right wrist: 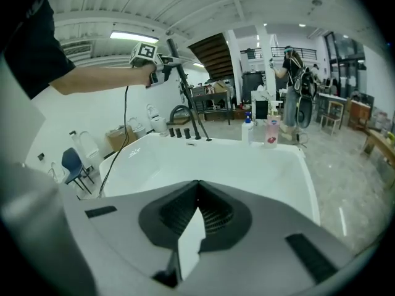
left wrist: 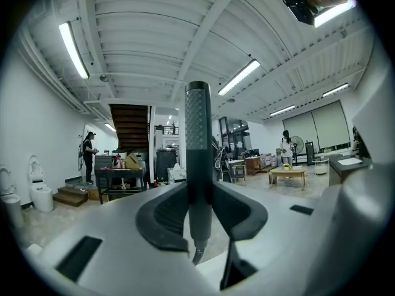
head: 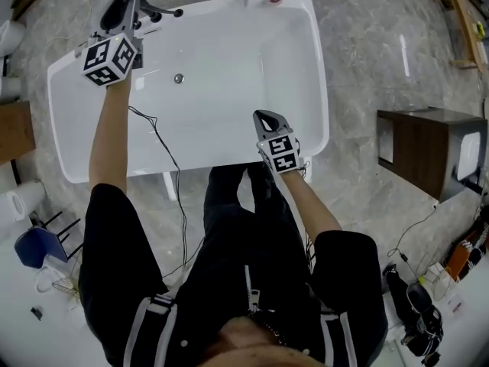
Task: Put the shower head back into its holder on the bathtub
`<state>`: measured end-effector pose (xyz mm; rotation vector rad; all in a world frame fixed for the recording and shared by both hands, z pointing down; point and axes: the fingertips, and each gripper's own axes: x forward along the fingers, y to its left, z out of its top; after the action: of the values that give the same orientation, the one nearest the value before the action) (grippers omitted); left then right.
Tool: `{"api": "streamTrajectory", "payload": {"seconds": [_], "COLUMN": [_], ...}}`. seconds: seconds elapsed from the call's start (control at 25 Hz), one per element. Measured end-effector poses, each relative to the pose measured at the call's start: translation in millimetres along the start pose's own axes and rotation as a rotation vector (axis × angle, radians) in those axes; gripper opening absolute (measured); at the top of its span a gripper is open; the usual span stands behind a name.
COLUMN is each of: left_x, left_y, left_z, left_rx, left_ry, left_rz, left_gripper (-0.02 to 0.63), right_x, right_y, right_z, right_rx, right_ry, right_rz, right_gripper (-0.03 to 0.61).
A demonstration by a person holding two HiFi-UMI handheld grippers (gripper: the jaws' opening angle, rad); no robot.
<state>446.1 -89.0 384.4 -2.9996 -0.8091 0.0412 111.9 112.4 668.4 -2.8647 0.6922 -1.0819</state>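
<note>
Person's black top (head: 229, 281) fills the head view's near edge. Beyond it is the white bathtub (head: 317, 67). Left gripper (head: 130, 14) is up at the tub's far-left corner, jaws clamped on the dark stick shower head (left wrist: 198, 140), gripped low on the handle w/ the head upright. Right gripper (head: 267, 117) hangs over the tub's near rim, jaws fully together, nothing btw them. Black tap fittings (head: 164, 11) sit just by the left gripper; can't pick out the holder itself among them. Step in hand, prob.: bringing the shower head to its holder, not yet seated. Next move needs the handle lined up w/ the cradle and lowered straight in, hose clear, w/ the jaws letting go only once it sits.
</note>
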Motion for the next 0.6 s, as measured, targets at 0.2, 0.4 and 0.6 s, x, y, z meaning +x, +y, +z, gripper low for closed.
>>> {"api": "streamTrajectory", "payload": {"seconds": [0.2, 0.4, 0.6], "left_x": [7.5, 15.8, 22.6], "left_y": [5.0, 7.9, 5.6], "left_z": [-20.4, -47.0, -72.9], "left_rx": [-0.007, -0.016, -0.022], "left_ry": [0.018, 0.04, 0.067], "left_rz": [0.009, 0.015, 0.01], "left_gripper": [0.133, 0.133, 0.133], "right_x": [0.2, 3.0, 3.5], "right_y": [14.8, 11.1, 3.3], "right_z": [-1.6, -11.1, -15.5], "right_rx": [-0.067, -0.031, -0.003], "right_ry": [0.022, 0.033, 0.041], "right_rz": [0.019, 0.006, -0.003], "right_gripper": [0.008, 0.008, 0.008]}}
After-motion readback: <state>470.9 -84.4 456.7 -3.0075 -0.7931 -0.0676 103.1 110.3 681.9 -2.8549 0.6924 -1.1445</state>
